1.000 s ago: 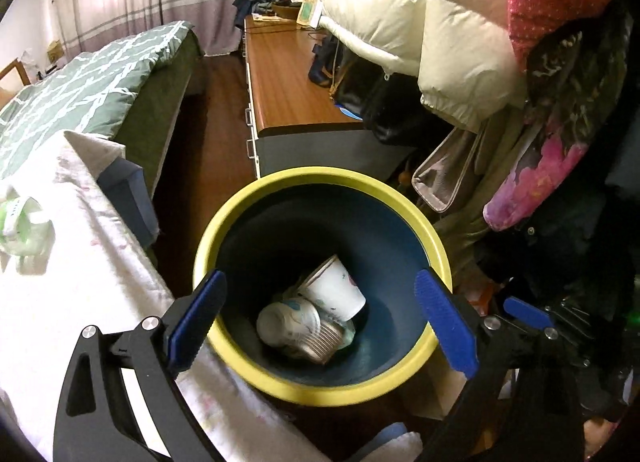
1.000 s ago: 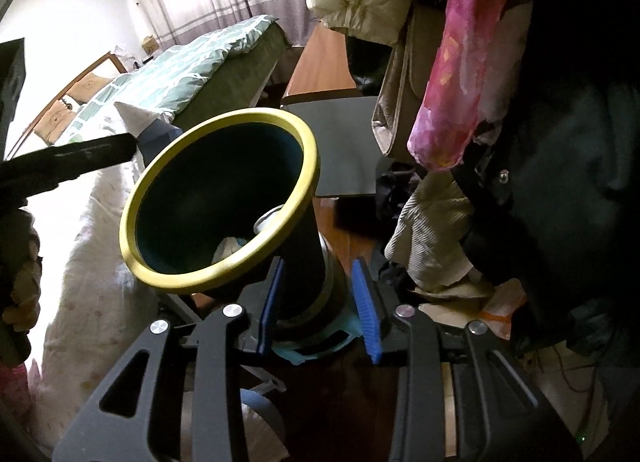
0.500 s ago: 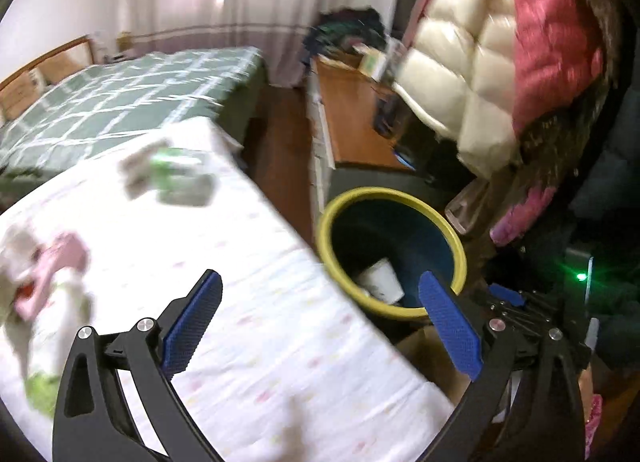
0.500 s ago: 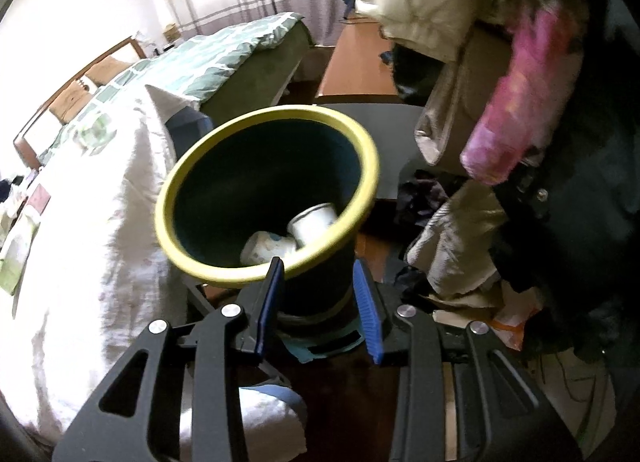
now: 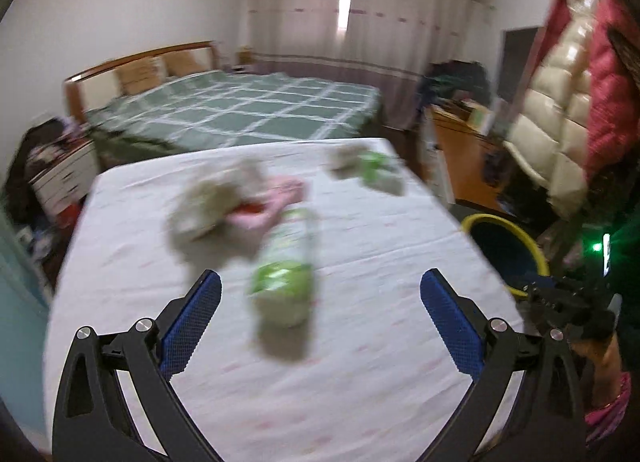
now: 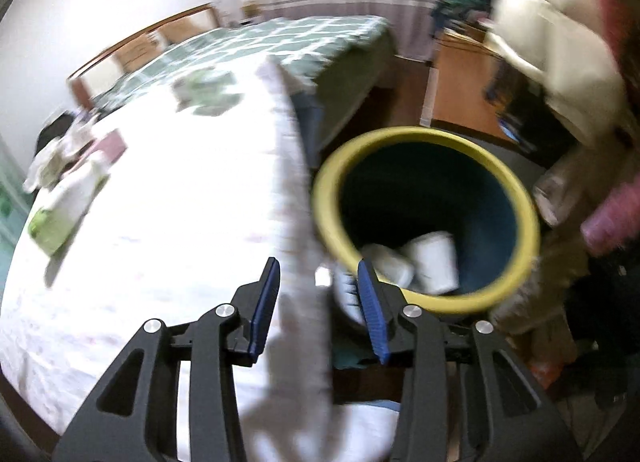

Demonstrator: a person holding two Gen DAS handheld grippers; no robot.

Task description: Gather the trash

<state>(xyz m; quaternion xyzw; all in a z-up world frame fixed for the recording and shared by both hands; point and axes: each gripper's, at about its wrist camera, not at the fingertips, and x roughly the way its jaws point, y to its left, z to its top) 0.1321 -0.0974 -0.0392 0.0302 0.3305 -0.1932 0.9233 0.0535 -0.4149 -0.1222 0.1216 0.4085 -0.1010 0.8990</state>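
My left gripper [image 5: 320, 318] is open wide above the white-clothed table [image 5: 360, 382]. A blurred green-and-white packet [image 5: 286, 270] lies just ahead between its fingers, untouched. Beyond it are a crumpled paper wad [image 5: 212, 202], a pink scrap [image 5: 276, 198] and a green-white wrapper [image 5: 368, 170]. The yellow-rimmed dark bin [image 5: 516, 238] stands off the table's right edge. My right gripper [image 6: 318, 302] is over the table's edge with its jaws opening and only the cloth's edge below them. The bin's rim [image 6: 520, 190] lies just right of its right finger, with white cups [image 6: 436, 258] inside.
A bed with a green checked cover [image 5: 240, 110] lies behind the table. A wooden dresser [image 5: 460, 150] and hanging coats [image 5: 560, 102] crowd the right side behind the bin. A cluttered cabinet [image 5: 60, 174] stands at the left. A hand [image 5: 600, 366] shows at the right.
My left gripper swung from above the bin to over the table and its trash. My right gripper let go of the bin's wall and shifted left to the table's edge.
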